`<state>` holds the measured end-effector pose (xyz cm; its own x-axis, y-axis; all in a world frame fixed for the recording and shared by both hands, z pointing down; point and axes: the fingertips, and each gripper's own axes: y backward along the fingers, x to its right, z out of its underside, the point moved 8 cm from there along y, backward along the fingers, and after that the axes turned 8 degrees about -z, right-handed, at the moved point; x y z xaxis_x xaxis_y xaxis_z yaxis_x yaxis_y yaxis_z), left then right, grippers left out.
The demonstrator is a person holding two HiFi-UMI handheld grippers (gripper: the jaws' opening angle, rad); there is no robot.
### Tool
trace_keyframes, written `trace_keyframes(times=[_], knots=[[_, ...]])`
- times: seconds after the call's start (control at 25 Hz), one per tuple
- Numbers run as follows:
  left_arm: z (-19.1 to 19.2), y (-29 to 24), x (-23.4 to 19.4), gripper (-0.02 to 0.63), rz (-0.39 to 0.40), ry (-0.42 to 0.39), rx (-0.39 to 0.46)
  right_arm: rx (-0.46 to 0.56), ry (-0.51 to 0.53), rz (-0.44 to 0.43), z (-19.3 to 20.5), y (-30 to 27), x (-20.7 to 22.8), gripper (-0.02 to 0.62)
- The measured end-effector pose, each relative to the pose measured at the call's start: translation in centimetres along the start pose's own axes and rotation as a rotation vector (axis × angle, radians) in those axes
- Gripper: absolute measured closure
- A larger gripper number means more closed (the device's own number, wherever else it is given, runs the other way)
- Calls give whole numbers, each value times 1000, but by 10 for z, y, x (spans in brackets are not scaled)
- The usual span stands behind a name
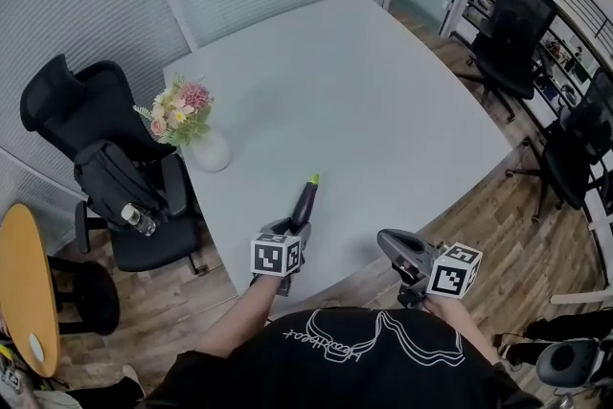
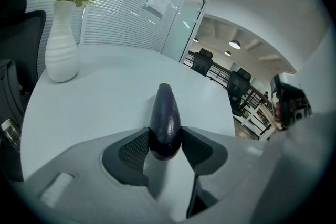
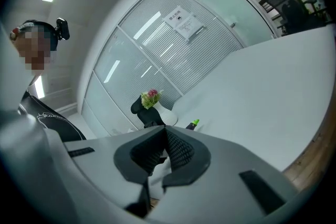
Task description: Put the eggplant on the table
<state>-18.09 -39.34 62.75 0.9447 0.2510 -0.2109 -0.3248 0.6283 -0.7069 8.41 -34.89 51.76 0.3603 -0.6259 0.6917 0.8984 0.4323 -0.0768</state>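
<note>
Eggplant (image 1: 305, 203): dark purple with a green stem end, clamped at its thick end in the left gripper, stem end pointing away from the person; it is over the near part of the table, to the right of the white vase and closer to the person, well apart from it. Whether its underside touches the tabletop cannot be told.
Left gripper (image 1: 298, 227): jaws set apart and pressed on the eggplant's sides, both ribbed pads against the skin in the left gripper view (image 2: 165, 145); tilted downward toward the table.
Right gripper (image 1: 395, 246): jaws together with nothing between them in the right gripper view (image 3: 164, 150); held at the table's near edge, farther from the vase than the eggplant, apart from both.
Table (image 1: 383, 101): large and pale grey-white, carrying the vase at its left edge.
White vase (image 1: 211, 151): upright, holding pink and yellow flowers (image 1: 180, 110) with green leaves.
Black office chair (image 1: 67, 101): just beside the vase, off the table's left edge, with a black backpack (image 1: 120, 182) on its seat.
Orange round table (image 1: 24, 287): left of the chair, well apart from the vase.
</note>
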Motion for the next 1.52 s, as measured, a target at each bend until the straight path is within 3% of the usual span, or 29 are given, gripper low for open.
trace_keyframes(times=[0.44, 0.8, 0.92, 1.32, 1.52], knots=[[6, -15, -2, 407, -35, -33, -55, 26, -18, 37, -1, 14, 3, 586], [5, -12, 0, 403, 7, -18, -33, 16, -23, 45, -1, 13, 1, 586], [6, -7, 1, 376, 28, -9, -25, 9, -26, 42, 0, 9, -2, 586], [-4, 20, -5, 348, 35, -9, 58, -31, -4, -5, -5, -12, -10, 586], [-27, 76, 3, 348, 104, 27, 206, -65, 115, -94, -13, -28, -30, 586]])
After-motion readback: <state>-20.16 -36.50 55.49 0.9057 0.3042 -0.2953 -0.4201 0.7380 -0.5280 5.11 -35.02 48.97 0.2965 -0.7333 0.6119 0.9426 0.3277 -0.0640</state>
